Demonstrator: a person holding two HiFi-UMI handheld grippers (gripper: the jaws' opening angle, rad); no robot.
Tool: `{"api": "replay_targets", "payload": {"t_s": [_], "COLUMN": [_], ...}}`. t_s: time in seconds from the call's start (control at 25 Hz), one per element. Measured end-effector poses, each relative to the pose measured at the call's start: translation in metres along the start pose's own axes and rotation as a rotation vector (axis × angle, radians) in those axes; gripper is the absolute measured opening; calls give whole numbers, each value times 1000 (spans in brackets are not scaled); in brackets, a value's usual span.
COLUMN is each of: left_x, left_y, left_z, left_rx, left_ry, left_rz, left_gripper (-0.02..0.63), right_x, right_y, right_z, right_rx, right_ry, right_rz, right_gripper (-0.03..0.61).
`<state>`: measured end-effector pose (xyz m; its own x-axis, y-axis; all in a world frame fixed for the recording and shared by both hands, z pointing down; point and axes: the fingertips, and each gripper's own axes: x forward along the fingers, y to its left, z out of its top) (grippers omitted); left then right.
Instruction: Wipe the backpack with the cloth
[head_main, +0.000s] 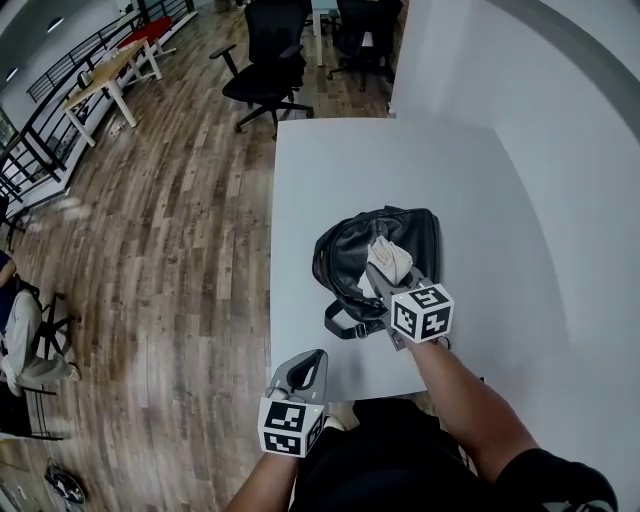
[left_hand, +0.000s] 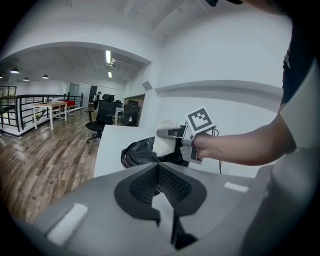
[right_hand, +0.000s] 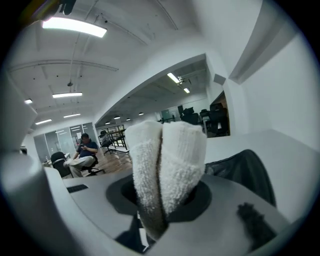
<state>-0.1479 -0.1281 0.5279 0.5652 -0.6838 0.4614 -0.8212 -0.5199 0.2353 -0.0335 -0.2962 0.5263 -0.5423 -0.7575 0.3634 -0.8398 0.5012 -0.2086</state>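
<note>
A black leather backpack (head_main: 350, 250) lies in the middle of the white table (head_main: 330, 170). My right gripper (head_main: 377, 272) hovers over its near side, shut on a folded white cloth (head_main: 390, 260) that sticks out past the jaws and rests at the bag's top. In the right gripper view the cloth (right_hand: 167, 170) fills the space between the jaws, with the backpack (right_hand: 245, 170) behind it to the right. My left gripper (head_main: 312, 362) is held at the table's front edge, apart from the bag, its jaws shut and empty. The left gripper view shows the backpack (left_hand: 137, 152), the cloth (left_hand: 162, 142) and the right gripper (left_hand: 169, 133) ahead.
A white wall (head_main: 560, 150) runs along the table's right side. Two black office chairs (head_main: 270, 60) stand beyond the far edge on the wooden floor (head_main: 170, 250). A seated person (head_main: 15, 335) is at the far left, and wooden desks (head_main: 105, 75) at the upper left.
</note>
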Motion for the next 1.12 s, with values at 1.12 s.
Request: {"api": "replay_targets", "payload": {"t_s": [1.12], "left_x": [6], "left_y": [16], "left_z": [-10], "left_rx": [-48], "left_ry": [4], "left_rz": [92], "left_gripper": [6], "right_x": [34], "right_y": [41], "right_z": [-46], "right_rx": [-5], "right_ry": [128], "right_rz": [164], "right_gripper": [100]}}
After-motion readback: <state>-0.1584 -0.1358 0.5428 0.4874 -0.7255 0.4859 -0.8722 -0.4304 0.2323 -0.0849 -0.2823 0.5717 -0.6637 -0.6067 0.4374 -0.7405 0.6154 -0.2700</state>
